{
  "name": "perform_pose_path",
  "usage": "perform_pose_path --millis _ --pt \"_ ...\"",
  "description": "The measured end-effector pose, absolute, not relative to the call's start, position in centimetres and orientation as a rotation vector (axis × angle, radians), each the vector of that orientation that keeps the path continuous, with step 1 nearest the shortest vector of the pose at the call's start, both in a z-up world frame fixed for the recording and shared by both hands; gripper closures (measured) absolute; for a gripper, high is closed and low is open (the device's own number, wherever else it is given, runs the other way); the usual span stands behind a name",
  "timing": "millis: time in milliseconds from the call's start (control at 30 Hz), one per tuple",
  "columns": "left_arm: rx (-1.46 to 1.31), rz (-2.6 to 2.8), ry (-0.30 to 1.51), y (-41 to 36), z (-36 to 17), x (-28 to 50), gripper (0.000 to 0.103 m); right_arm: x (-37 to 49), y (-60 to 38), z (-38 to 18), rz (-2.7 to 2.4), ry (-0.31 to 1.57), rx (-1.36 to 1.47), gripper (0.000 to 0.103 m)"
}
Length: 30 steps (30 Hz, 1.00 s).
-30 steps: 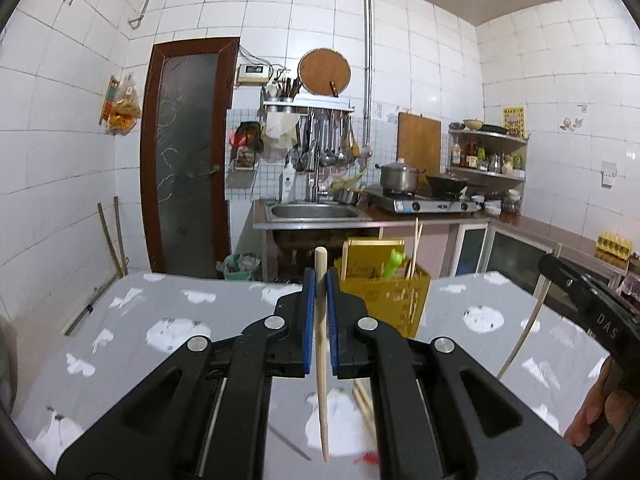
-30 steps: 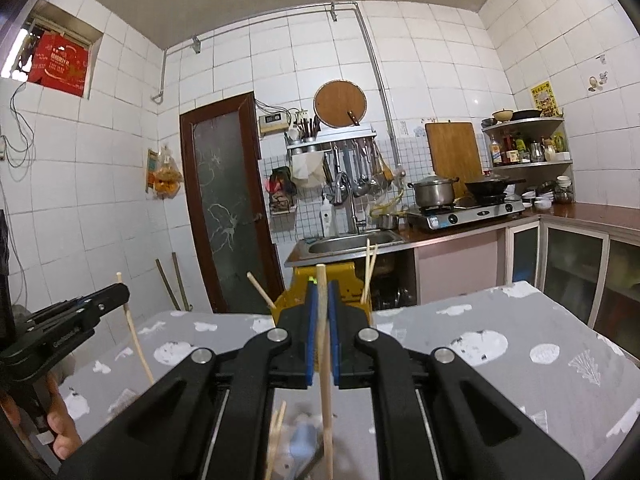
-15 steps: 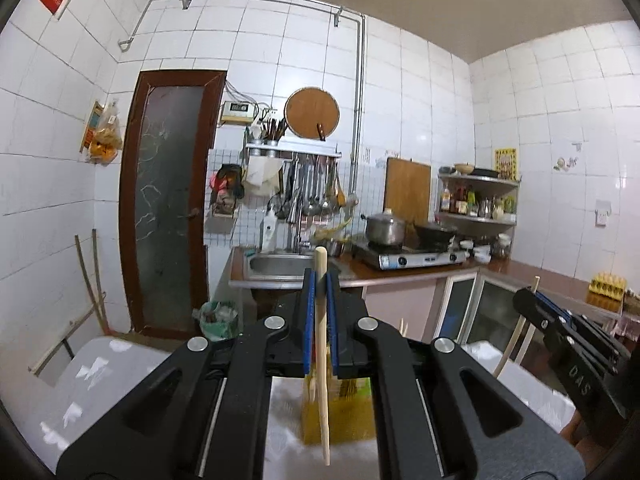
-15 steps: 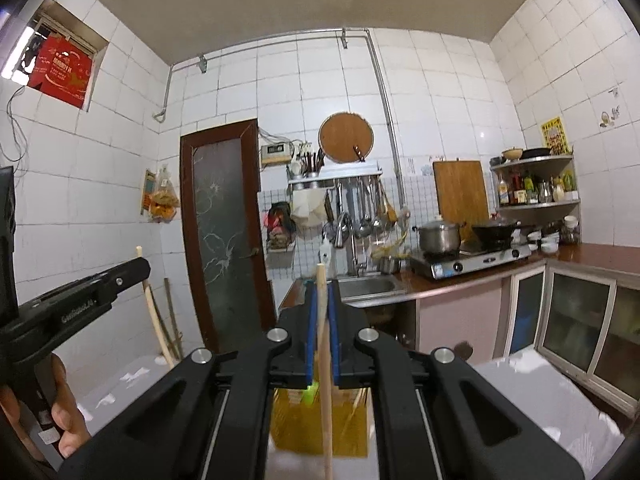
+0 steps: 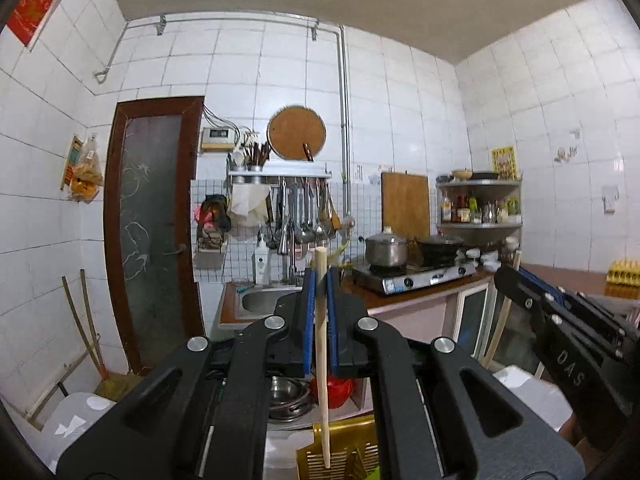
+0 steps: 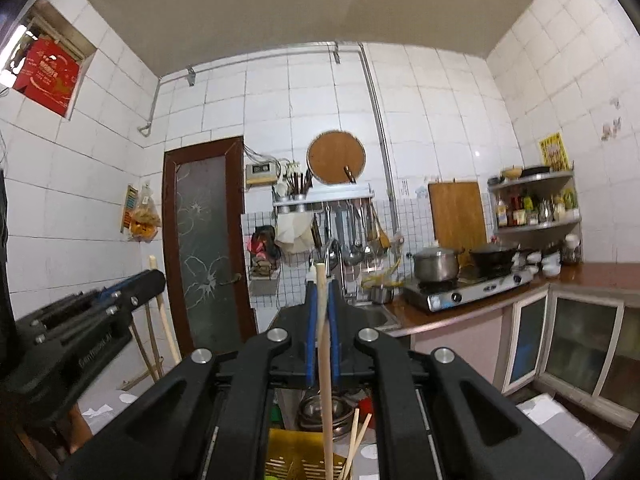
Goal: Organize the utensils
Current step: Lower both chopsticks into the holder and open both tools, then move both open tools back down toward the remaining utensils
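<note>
Your biggest risk sits under both tools: the yellow holder [image 6: 300,456] shows only at the bottom edge of each wrist view, so you are lowering nearly blind. If either stick comes down off its opening, the tip will strike the holder's rim, skid, and tip the holder or twist the stick in the jaws.

Your left gripper [image 5: 320,316] has its jaws clamped on a wooden chopstick [image 5: 322,360], upright, its lower tip just above the holder. Your right gripper [image 6: 322,328] is likewise clamped on a second chopstick [image 6: 325,380], also upright above the holder, beside two chopsticks [image 6: 356,436] already leaning inside it. Those leaning sticks could deflect yours on entry. The two tools are close together above the holder, so they may knock each other.

Against the frame a second ago, both cameras have pitched upward: the grey patterned desk has nearly dropped from view, the holder has slid to the bottom edge, and the ceiling fills the top.
</note>
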<state>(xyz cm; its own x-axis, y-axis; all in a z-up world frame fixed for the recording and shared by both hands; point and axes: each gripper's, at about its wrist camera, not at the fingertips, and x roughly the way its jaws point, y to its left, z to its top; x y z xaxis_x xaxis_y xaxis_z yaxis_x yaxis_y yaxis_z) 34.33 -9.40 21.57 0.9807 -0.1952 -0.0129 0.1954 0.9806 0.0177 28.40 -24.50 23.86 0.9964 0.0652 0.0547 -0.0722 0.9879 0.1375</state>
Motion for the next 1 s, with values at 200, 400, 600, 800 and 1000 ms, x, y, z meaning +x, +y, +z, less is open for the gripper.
perform_pose_path --millis 200,400,600,800,1000 --pt "-0.011 -0.191 0.107 -9.3 16.6 38.7 0.098 31.6 -24.7 19.6 0.074 0.024 0.140 0.097" --pt "0.002 -0.172 0.219 -8.9 12.4 41.1 0.098 33.0 -24.9 15.8 0.085 0.118 0.144 0.097" --pt "-0.009 -0.158 0.246 -7.5 12.9 39.0 0.063 32.4 -25.4 14.4 0.046 0.216 0.144 0.095" --pt "0.002 -0.134 0.198 -5.1 16.5 32.9 0.027 28.5 -27.3 16.9 -0.015 0.220 0.170 0.051" --pt "-0.009 -0.096 0.185 -1.6 18.4 26.1 0.005 23.3 -27.9 18.6 -0.033 0.232 0.167 0.036"
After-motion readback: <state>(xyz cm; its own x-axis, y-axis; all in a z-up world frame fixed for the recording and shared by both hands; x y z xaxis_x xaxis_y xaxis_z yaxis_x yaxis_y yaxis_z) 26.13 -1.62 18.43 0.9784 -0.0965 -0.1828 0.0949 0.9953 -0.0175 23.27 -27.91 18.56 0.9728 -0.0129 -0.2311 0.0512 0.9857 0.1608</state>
